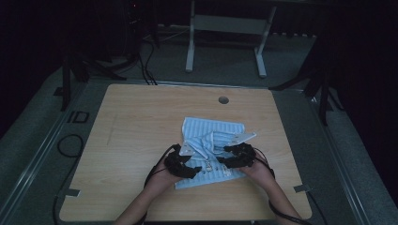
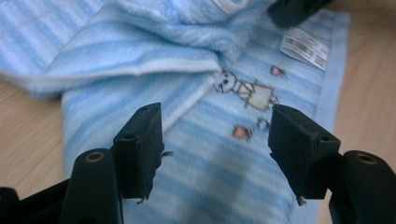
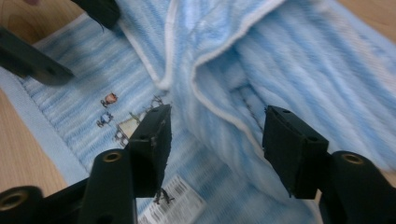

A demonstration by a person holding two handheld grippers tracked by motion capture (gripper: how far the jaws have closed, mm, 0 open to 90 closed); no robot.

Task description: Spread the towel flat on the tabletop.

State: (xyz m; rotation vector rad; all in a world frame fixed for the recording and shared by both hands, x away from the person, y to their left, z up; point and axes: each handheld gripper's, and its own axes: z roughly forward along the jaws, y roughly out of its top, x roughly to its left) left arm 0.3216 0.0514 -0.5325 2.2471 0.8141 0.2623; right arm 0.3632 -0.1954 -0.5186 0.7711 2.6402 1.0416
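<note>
Blue striped towel (image 1: 212, 149) lies lengthwise away from the person.

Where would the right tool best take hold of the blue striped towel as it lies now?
Probably on the raised white-trimmed fold of the towel, which lies between the open jaws of the right tool. That ridge stands up off the flat layer, so the jaws can close across it from above. The flat part by the barcode label gives them little to pinch.
</note>
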